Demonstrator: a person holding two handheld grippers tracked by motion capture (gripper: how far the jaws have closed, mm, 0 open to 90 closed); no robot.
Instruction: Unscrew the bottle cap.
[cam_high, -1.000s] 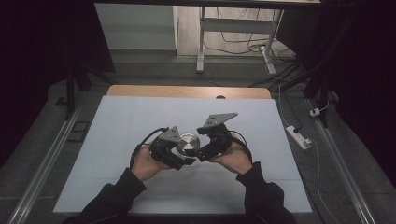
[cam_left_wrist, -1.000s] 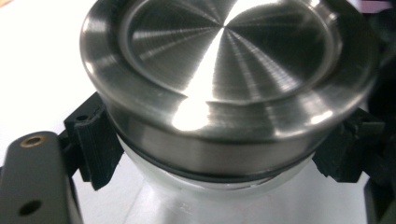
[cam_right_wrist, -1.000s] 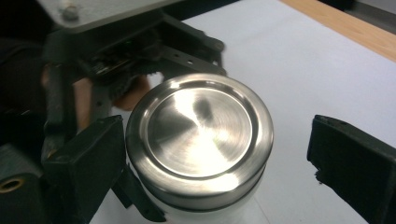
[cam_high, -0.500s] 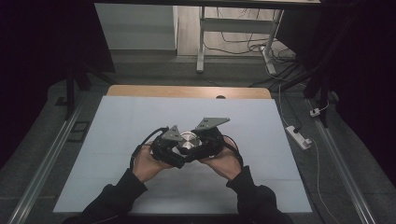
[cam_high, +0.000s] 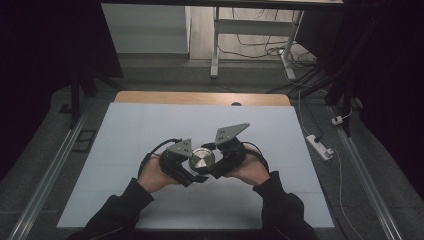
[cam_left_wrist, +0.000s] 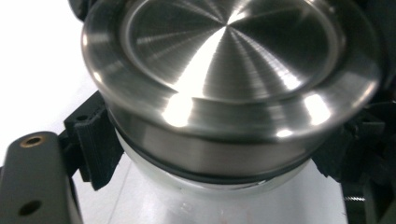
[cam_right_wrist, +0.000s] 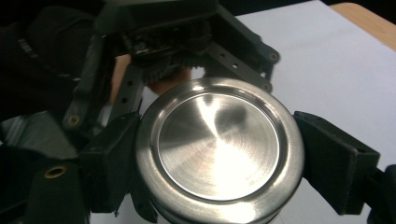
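Lower centre of high view: steel lid between both hand-held grippers
Left hand-held gripper: clamps the jar body under the lid
Right hand-held gripper: clamps lid rim
Axis: upright

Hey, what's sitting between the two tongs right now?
A round steel lid on a pale container, seen in the high view between the left tongs and right tongs. In the right gripper view, black pads press its rim from both sides.

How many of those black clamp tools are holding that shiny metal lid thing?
2. The left gripper grips the container below the steel lid from the person's left; the right gripper clamps the lid itself from the right, its pads on the rim.
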